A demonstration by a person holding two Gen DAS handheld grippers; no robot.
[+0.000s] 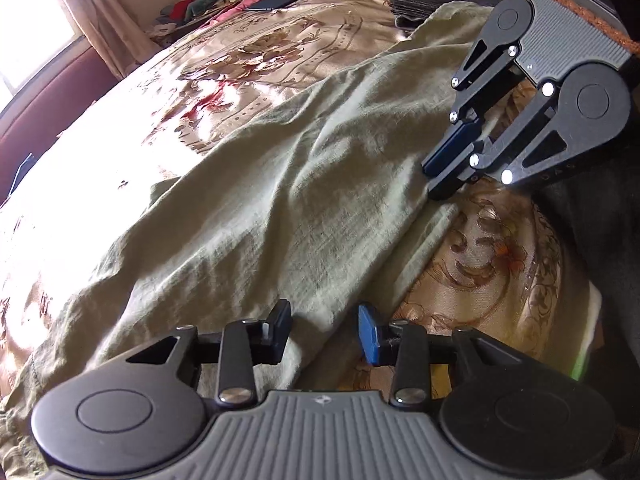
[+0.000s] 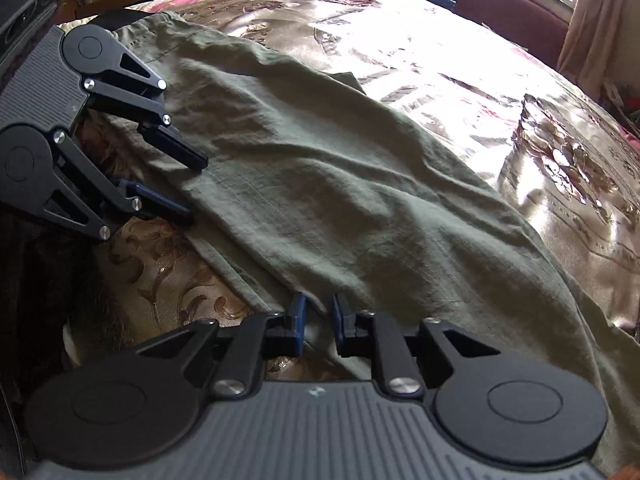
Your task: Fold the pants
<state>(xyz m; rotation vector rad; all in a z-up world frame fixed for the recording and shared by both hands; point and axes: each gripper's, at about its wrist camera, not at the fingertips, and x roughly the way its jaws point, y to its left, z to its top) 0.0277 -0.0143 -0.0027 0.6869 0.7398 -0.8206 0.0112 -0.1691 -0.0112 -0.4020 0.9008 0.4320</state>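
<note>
Along the near edge of the crumpled olive-green linen pants, spread on a shiny floral satin bedspread, left wrist view: left gripper straddles the hem, jaws apart, nothing pinched. Right wrist view: right gripper sits further along that edge, jaws narrow around a fabric ridge, contact unclear. Both seem staged to lift the edge for folding.
</note>
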